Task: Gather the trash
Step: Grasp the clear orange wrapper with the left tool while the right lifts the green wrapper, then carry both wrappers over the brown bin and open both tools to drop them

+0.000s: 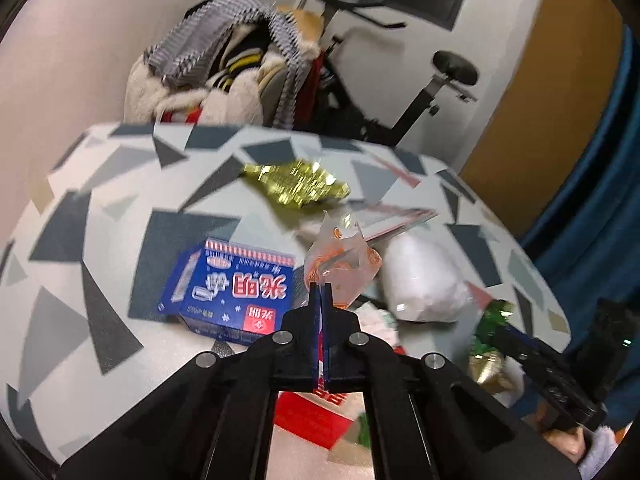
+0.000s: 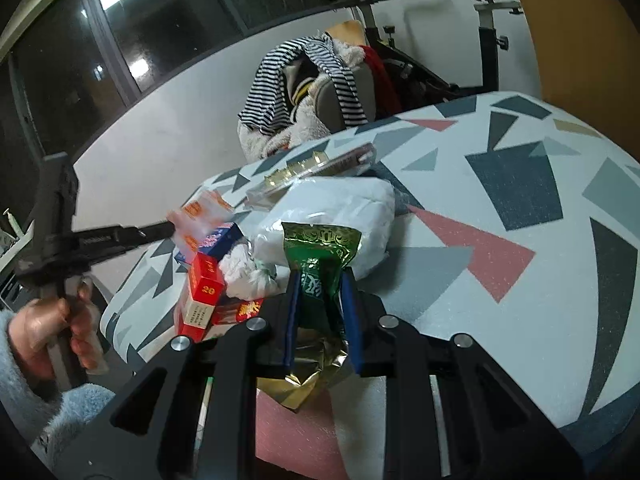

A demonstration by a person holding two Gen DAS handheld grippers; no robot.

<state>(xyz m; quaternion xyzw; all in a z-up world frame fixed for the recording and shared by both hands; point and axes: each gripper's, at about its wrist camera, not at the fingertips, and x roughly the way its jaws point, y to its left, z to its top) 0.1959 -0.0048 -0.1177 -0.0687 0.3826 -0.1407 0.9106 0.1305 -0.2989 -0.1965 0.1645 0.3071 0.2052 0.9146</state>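
Left hand-held gripper (image 1: 321, 292) pinches an orange wrapper (image 1: 340, 264), jaws closed. Right hand-held gripper (image 2: 322, 280) clamps the green pouch (image 2: 320, 256), long axis along its fingers; remaining trash lies frame-center.

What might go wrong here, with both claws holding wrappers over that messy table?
The left claw pinches only a corner of the thin orange-printed bag, so it may slip free. The right claw holds the green and gold pouch close to the crumpled tissue and red carton, which could get knocked.

A white wall (image 2: 168, 120), dark window (image 2: 132, 28), clothes-draped chair (image 2: 320, 92) and exercise bike (image 2: 486, 20) behind the patterned table (image 2: 520, 200)
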